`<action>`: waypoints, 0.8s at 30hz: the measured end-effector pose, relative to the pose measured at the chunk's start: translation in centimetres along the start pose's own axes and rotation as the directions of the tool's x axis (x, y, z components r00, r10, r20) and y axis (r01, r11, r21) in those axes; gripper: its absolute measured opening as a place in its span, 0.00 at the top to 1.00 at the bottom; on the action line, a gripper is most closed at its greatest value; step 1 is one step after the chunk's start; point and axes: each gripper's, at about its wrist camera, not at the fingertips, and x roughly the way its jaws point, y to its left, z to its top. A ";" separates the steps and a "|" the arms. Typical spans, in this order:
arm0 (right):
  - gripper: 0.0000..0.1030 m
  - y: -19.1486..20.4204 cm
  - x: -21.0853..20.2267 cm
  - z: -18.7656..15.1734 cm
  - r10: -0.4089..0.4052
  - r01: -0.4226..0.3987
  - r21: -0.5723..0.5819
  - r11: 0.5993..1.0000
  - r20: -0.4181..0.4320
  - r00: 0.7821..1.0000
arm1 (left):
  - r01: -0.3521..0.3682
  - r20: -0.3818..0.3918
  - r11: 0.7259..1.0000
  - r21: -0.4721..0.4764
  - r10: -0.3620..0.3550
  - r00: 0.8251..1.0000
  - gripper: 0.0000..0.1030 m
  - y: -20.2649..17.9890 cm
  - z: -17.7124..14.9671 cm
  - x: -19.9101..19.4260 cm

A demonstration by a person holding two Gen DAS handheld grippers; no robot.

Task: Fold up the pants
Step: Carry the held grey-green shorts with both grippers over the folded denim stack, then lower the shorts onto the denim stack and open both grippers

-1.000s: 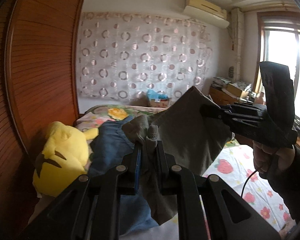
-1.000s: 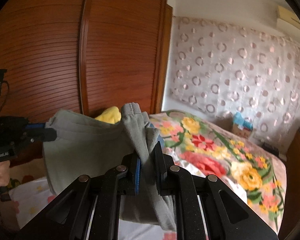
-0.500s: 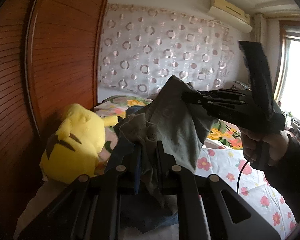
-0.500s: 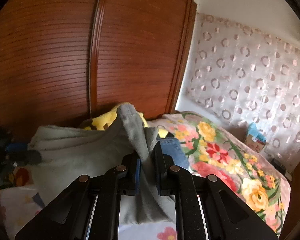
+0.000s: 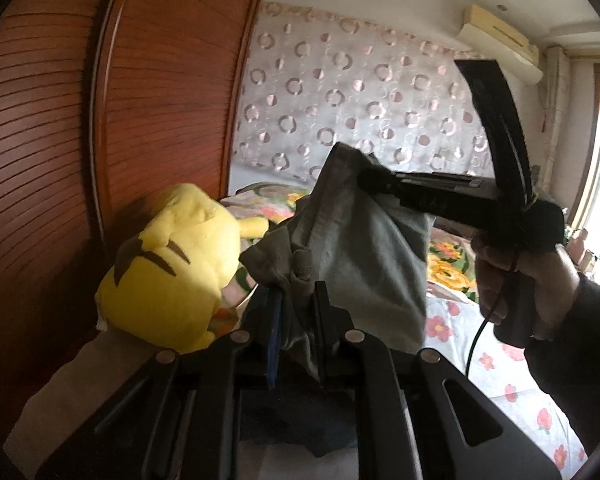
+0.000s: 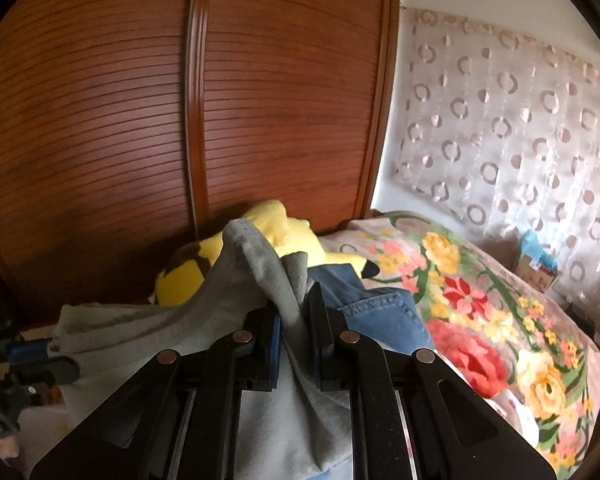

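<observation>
The grey pants (image 5: 364, 264) hang in the air between both grippers, above the bed. My left gripper (image 5: 296, 296) is shut on a bunched edge of the cloth. My right gripper (image 5: 366, 178), held by a hand (image 5: 500, 280), pinches the other upper corner a little higher and to the right. In the right wrist view the right gripper (image 6: 294, 304) is shut on a fold of the grey pants (image 6: 148, 332), and the cloth runs left to the left gripper (image 6: 40, 356) at the frame's edge. The lower part of the pants is hidden behind the grippers.
A yellow plush toy (image 5: 168, 280) lies against the wooden slatted wardrobe (image 6: 140, 120). Blue jeans (image 6: 376, 304) lie on the bed beside it, next to a floral blanket (image 6: 480, 320). A strawberry-print sheet (image 5: 500, 368) covers the near side of the bed.
Both grippers have swung left toward the wardrobe and sunk, carrying the grey pants. The plush toy now looms nearer in both views.
</observation>
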 end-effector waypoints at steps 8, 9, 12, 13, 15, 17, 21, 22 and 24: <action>0.66 -0.6 -0.4 0.0 0.019 -0.018 0.062 0.998 -0.009 1.000 | -0.001 -0.001 1.000 -0.004 0.001 1.000 0.74 0.5 0.1 -0.4; 0.57 -0.8 -0.8 0.0 0.017 -0.017 0.064 0.998 -0.003 1.000 | -0.004 0.010 1.000 0.002 0.004 1.000 0.73 0.5 0.3 -0.7; 0.47 -1.2 -1.7 -0.3 0.039 -0.040 0.065 0.997 0.005 0.999 | 0.003 0.021 1.000 0.030 -0.004 1.000 0.66 0.2 0.7 -1.0; 0.47 -1.4 -2.0 -0.5 0.043 -0.044 0.061 0.997 0.002 0.999 | 0.005 0.020 0.999 0.041 -0.005 1.000 0.62 0.0 0.8 -1.0; 0.45 -1.6 -2.2 -0.9 0.063 -0.063 0.059 0.996 -0.009 0.998 | 0.024 0.006 0.998 0.057 -0.024 1.000 0.60 -0.3 0.9 -0.6; 0.44 -1.9 -2.0 -1.7 0.100 -0.098 0.065 0.993 -0.038 0.994 | 0.035 -0.018 0.997 0.072 -0.034 0.999 0.59 -0.7 0.8 0.1; 0.44 -2.5 -1.1 -3.5 0.107 -0.101 0.079 0.992 -0.076 0.991 | 0.051 -0.092 0.995 0.082 -0.043 0.995 0.59 -1.3 -0.5 1.9; 0.44 -2.7 -1.0 -4.0 0.110 -0.103 0.088 0.991 -0.080 0.991 | 0.050 -0.110 0.995 0.082 -0.041 0.993 0.59 -1.3 -0.8 2.3; 0.44 -3.3 -0.5 -4.6 0.125 -0.116 0.106 0.988 -0.085 0.989 | 0.046 -0.137 0.995 0.083 -0.034 0.990 0.59 -1.3 -1.4 3.0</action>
